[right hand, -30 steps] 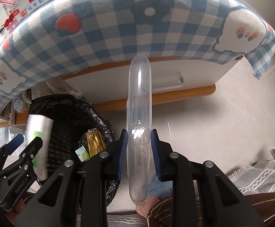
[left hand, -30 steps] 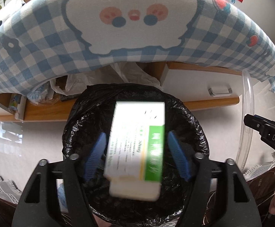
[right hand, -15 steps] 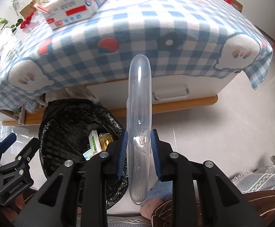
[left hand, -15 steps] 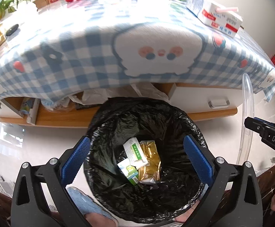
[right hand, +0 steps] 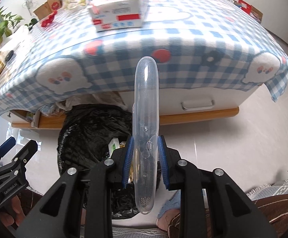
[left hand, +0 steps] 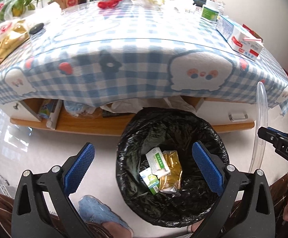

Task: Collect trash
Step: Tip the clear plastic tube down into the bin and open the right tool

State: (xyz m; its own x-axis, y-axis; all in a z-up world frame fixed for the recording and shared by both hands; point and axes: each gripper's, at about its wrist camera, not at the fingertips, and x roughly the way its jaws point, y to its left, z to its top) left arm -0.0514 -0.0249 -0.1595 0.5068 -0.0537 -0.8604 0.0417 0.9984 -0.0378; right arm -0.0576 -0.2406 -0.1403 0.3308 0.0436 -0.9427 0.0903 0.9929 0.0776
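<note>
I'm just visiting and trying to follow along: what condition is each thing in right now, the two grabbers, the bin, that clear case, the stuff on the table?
Left gripper: fingers wide apart, empty.
Right gripper: fingers shut on the clear plastic case.
Clear plastic case: closed, held on edge.
Trash bin: open, black liner, holding green-and-white boxes and a gold wrapper.
Milk carton: lying on the table.
Drawer: closed.

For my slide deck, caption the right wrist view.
Right gripper holds a clear plastic case beside the black-lined bin, table beyond.
</note>
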